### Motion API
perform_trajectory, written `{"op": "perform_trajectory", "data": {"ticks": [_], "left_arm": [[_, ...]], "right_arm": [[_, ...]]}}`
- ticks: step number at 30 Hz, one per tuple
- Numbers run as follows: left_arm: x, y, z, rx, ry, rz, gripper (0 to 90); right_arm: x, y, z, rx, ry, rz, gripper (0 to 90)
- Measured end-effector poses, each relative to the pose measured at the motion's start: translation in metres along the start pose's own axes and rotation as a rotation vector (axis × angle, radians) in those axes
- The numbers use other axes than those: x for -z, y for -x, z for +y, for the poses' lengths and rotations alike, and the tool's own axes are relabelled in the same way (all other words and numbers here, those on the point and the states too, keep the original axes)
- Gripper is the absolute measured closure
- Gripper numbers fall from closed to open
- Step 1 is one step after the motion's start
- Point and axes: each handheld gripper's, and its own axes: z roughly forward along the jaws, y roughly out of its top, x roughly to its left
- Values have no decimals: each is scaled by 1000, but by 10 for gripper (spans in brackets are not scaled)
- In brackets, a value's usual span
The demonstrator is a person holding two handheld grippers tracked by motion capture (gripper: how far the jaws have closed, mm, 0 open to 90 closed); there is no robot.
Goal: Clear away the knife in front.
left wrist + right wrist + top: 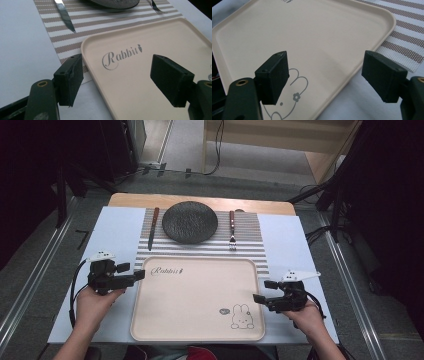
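Two grippers, one tray
Left gripper (pixel 134 271) and right gripper (pixel 264 291) gape wide beside one tray (pixel 195 330); one plate (pixel 190 222), knife (pixel 153 227), fork (pixel 232 230).

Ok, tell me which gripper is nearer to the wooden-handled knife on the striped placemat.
Left. The left gripper sits at the tray's near-left corner, just below the wooden-handled knife; the right gripper is across the beige rabbit tray, far off.
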Motion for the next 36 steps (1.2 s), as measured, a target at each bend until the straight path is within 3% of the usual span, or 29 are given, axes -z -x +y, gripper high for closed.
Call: {"op": "perform_trajectory", "data": {"ticks": [8, 16, 30, 36], "left_arm": [[-6, -6, 13, 19, 21, 34, 270], [-16, -3, 26, 0, 8, 57, 269], [-27, -8, 44, 7, 14, 45, 250], [-38, -10, 49, -5, -11, 53, 246]], "right_arm": [[-1, 1, 0, 2, -4, -3, 200], [-1, 1, 0, 0, -2, -5, 200], [-1, 1, 0, -3, -1, -2, 200], [-2, 1, 0, -5, -2, -2, 200]]}}
